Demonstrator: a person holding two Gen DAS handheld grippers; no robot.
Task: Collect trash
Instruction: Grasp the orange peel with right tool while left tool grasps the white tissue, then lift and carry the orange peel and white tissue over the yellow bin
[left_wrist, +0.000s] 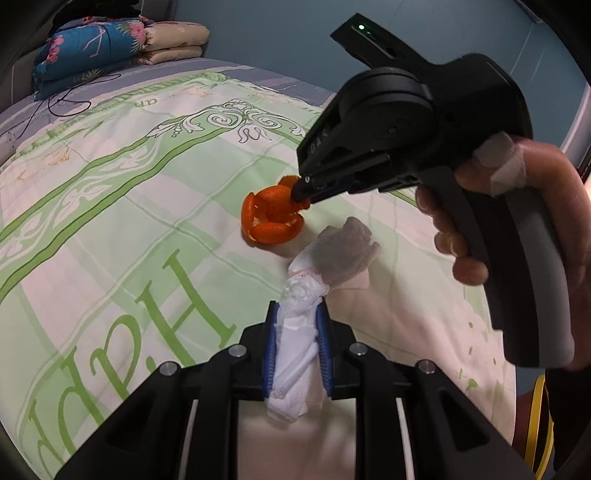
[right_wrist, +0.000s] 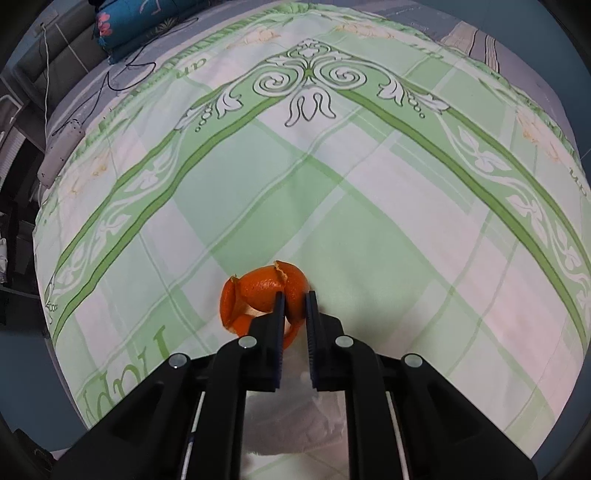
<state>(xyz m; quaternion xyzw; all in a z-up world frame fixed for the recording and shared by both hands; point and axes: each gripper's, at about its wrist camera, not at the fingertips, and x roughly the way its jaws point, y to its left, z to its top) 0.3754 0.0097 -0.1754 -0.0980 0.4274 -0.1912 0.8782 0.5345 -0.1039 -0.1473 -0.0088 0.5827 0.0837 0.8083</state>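
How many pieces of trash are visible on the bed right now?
2. The orange peel lies mid-bed, pinched by the right gripper. The crumpled white tissue sits clamped in the left gripper. More may be hidden outside these views.

two close downward wrist views, shared bedspread (left_wrist: 155, 206)

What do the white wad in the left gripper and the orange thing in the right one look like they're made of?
White wad: soft tissue paper, matte and crumpled into folds, with what looks like a clear thin plastic glove trailing from it. Orange thing: citrus peel, glossy and dimpled outside, curled into torn petals. Both look light and easily crushed.
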